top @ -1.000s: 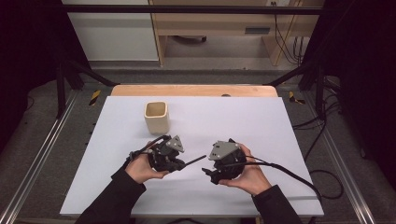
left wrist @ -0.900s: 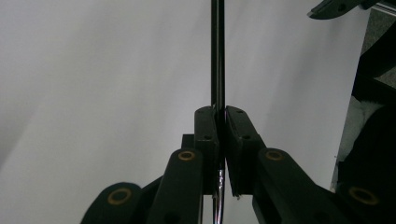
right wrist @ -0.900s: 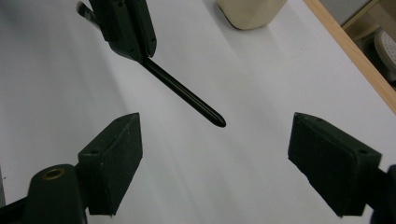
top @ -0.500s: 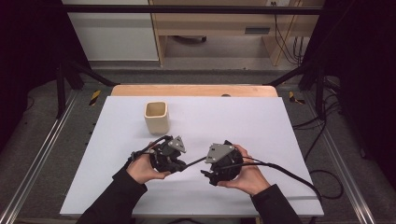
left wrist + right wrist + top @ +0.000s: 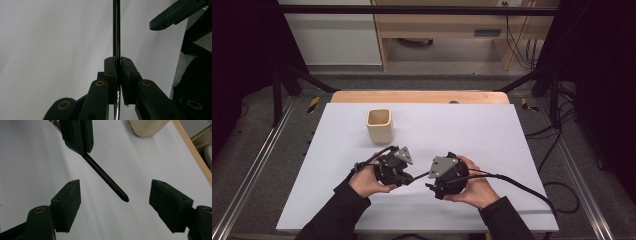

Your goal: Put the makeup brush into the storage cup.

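White surface: the table (image 5: 512,130) is covered by a white sheet, with a strip of bare wood along its far edge.
Cup: a cream, square-mouthed cup (image 5: 378,125) stands upright on the far left part of the table, well apart from both hands; in the right gripper view its base (image 5: 147,126) sits at the top edge.
Left gripper: the left gripper (image 5: 408,177) is held in the person's left hand (image 5: 367,181) at the near middle of the table, pointing right. In the left gripper view its fingers (image 5: 110,72) are pressed together on a thin black pen (image 5: 116,27), which runs straight out past them.
Pen: in the high view the pen (image 5: 419,176) bridges the gap between the two grippers; in the right gripper view its tip (image 5: 123,197) hangs above the table.
Right gripper: the right gripper (image 5: 430,188) is held in the right hand (image 5: 474,187), just right of the left one. Its fingers (image 5: 67,202) are spread wide and grip nothing; the pen tip lies between them, touching neither.
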Demonstrator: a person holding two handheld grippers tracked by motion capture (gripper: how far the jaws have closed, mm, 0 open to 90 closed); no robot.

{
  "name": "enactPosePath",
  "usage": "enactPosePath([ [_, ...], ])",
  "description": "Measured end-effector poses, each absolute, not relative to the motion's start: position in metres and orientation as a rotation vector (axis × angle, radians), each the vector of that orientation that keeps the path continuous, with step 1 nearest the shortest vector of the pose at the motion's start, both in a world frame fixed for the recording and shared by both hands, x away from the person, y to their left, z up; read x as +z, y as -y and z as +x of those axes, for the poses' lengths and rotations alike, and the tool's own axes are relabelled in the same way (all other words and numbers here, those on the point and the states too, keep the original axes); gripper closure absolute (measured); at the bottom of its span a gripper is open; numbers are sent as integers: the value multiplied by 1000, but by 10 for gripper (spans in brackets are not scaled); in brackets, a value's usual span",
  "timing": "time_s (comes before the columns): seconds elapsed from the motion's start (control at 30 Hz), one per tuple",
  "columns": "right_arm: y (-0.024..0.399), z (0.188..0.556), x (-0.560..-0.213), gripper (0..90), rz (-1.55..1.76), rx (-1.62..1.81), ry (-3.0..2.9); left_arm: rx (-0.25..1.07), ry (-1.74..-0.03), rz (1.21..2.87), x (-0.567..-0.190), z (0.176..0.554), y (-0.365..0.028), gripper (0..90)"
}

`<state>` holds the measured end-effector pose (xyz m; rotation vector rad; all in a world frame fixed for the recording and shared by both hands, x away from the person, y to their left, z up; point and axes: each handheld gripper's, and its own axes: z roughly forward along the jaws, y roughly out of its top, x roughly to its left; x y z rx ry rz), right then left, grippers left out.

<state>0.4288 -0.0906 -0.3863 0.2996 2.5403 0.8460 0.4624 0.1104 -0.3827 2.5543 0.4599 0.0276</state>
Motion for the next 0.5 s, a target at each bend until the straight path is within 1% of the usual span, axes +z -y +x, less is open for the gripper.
enactPosePath([
  [0.5, 85, 428, -389, 326, 191, 831, -2551, 11, -451, 2554, -380, 459, -107, 839],
])
